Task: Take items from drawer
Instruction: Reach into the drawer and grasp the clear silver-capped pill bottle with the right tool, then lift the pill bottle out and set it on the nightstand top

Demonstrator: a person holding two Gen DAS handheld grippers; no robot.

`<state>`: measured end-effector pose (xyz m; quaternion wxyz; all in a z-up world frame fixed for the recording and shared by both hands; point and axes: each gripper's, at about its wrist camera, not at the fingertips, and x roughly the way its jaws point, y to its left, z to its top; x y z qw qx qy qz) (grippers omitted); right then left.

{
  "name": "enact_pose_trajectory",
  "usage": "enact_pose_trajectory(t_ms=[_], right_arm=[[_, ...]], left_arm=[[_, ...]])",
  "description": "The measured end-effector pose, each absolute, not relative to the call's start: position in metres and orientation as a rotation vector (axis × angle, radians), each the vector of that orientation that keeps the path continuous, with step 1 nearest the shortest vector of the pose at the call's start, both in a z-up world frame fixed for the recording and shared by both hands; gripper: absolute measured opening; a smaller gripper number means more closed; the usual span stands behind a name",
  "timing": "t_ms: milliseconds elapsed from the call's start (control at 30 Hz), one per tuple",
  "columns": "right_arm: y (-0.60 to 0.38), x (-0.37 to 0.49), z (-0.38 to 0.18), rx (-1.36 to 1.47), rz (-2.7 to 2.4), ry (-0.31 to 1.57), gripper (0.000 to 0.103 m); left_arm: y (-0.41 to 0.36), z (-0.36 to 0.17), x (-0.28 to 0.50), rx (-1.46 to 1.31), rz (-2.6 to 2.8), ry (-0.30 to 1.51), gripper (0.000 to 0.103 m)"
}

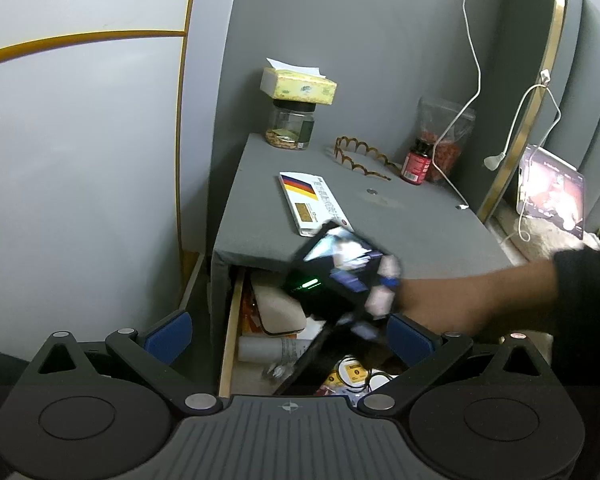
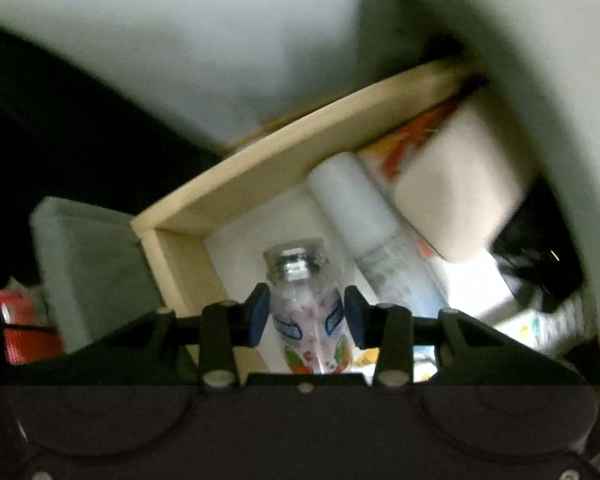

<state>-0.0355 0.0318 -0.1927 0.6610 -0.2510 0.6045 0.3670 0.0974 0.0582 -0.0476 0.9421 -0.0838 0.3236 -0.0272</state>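
Right wrist view: my right gripper (image 2: 303,318) clamps the small bottle (image 2: 306,300) beside the drawer (image 2: 260,160) wall; slick plastic may slip, snagging that wall; my left gripper (image 1: 288,334) gapes empty.

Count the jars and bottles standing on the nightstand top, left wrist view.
2: a clear black-lidded jar at the back left, under the tissue box, and a red-labelled bottle at the back right, before a clear pouch. More may hide behind.

Your black right gripper with blue pads (image 2: 302,316) is clamping a small clear bottle, your matching left gripper (image 1: 288,334) is hovering with jaws spread wide.
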Motion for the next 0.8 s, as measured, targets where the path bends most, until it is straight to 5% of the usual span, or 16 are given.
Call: enact_pose_trajectory(t_ms=[500,800], right_arm=[[-0.138,-0.041,-0.020,-0.049,0.491,0.761,0.039],[-0.159,0.029,-0.065,0.025,0.328,0.802,0.043]], left_arm=[[0.034,-0.051,0.105,-0.115,-0.086,0.666,0.103],[0.014,-0.054,0.106,-0.062,-0.103,0.679,0.103]])
